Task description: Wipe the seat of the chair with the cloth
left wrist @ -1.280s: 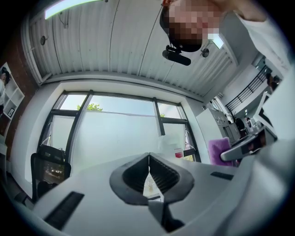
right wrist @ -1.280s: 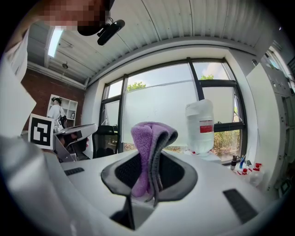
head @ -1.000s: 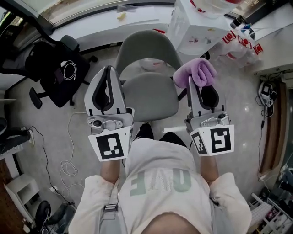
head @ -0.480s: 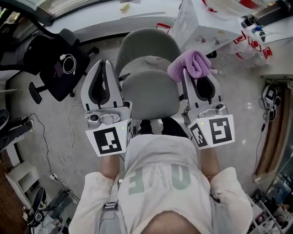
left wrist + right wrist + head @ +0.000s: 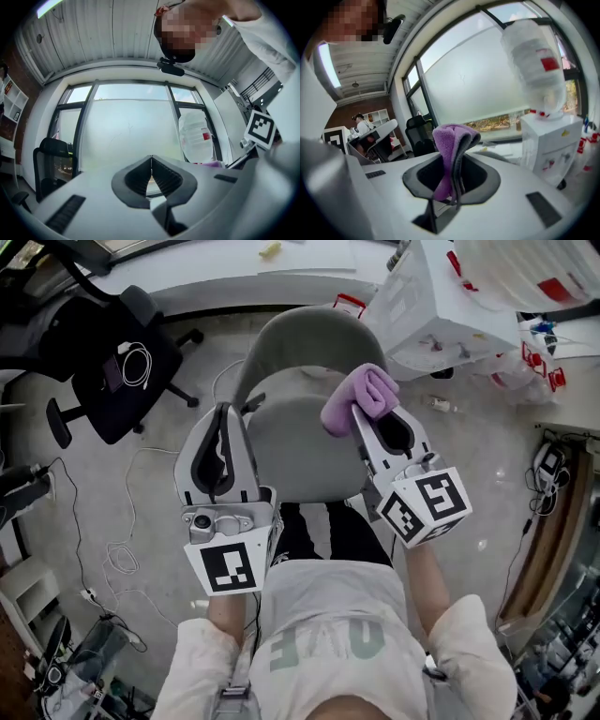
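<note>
A grey chair stands below me, its seat [image 5: 300,451] in the middle of the head view and its backrest [image 5: 305,338] beyond. My right gripper [image 5: 364,413] is shut on a folded purple cloth [image 5: 357,397] that hangs above the seat's right edge; in the right gripper view the cloth [image 5: 451,145] sticks up between the jaws. My left gripper [image 5: 222,420] is shut with nothing in it, held over the seat's left edge. In the left gripper view its jaws [image 5: 151,165] meet and point up at a window.
A black office chair [image 5: 117,362] with a white cable stands at the left. A white water dispenser [image 5: 427,301] is at the upper right, close to the grey chair. Cables [image 5: 112,549] trail over the floor at the left. My legs are right behind the seat.
My right gripper has swung left and in with the cloth, from beside the chair to over the seat's right edge. The left gripper stays by the left edge.
</note>
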The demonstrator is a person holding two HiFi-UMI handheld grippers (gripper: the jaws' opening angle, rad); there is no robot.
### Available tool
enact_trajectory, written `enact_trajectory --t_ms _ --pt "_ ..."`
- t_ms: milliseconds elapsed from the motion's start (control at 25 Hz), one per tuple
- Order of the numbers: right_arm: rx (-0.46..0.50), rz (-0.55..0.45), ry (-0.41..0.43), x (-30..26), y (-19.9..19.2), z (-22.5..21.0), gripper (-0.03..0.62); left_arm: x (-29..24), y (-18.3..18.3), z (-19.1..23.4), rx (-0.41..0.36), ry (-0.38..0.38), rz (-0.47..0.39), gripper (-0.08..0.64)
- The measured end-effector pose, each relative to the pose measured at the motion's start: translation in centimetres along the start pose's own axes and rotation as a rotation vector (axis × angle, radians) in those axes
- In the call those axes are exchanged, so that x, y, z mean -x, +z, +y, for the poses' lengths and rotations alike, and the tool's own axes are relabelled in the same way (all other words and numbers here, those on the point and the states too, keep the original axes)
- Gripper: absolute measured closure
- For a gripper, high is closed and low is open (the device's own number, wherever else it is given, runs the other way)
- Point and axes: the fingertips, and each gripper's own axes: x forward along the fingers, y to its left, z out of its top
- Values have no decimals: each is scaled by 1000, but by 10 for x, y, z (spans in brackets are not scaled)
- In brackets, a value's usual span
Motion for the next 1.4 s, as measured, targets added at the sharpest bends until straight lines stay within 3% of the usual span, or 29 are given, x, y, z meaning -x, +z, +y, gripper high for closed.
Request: enact_trajectory --t_ms 280,560,760,1000,1400 --pt "-295 304 225 -130 -161 10 503 38 -122 47 28 121 128 548" --pt "-452 608 271 -228 -342 22 503 90 -247 73 95 194 267 548" --pt "-537 752 270 -270 -429 37 503 114 -308 62 138 184 343 548" --pt "-446 879 191 -289 -483 29 503 124 -323 70 136 195 363 548" --pt "-322 938 141 -278 -490 6 503 110 -321 74 152 211 361 548"
